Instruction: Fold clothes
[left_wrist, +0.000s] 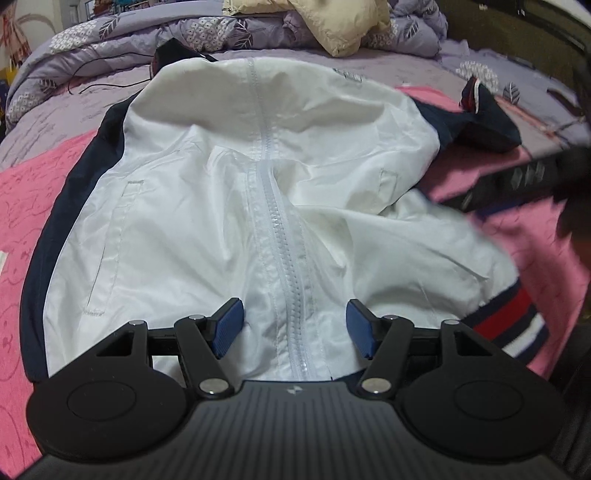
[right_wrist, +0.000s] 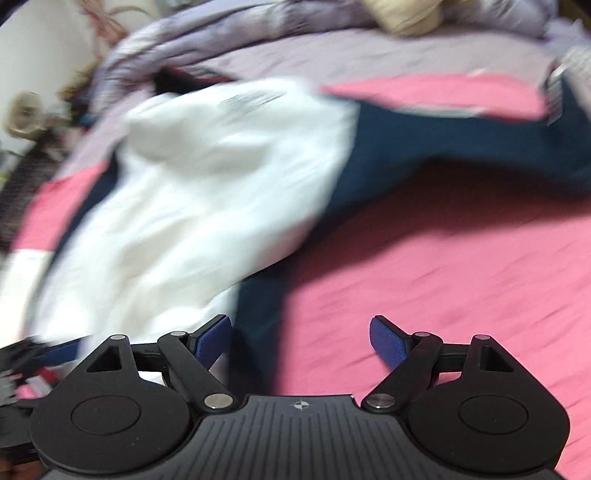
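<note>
A white, thin-fabric zip-up jacket with navy blue sleeves (left_wrist: 207, 206) lies spread front-up on a pink bedspread (left_wrist: 22, 229), its closed white zipper (left_wrist: 284, 236) running down the middle toward the camera. The fabric is rumpled, with the right half bunched and folded over near the zipper. One navy sleeve (left_wrist: 480, 125) reaches out to the right, ending in a cuff with red and white stripes. A ribbed hem band striped navy, red and white (left_wrist: 513, 317) shows at the jacket's near right corner.

The left gripper (left_wrist: 294, 325) hovers over the hem with its blue-padded fingers apart on either side of the zipper, holding nothing.

In the blurred right wrist view, the right gripper (right_wrist: 301, 341) is also spread wide and empty, above the pink bedspread (right_wrist: 461, 266) just beside the jacket's navy edge (right_wrist: 258, 317).

Beyond the jacket lie a rumpled lilac quilt with a white leaf print (left_wrist: 110, 33) and a cream-coloured padded garment (left_wrist: 332, 22).
</note>
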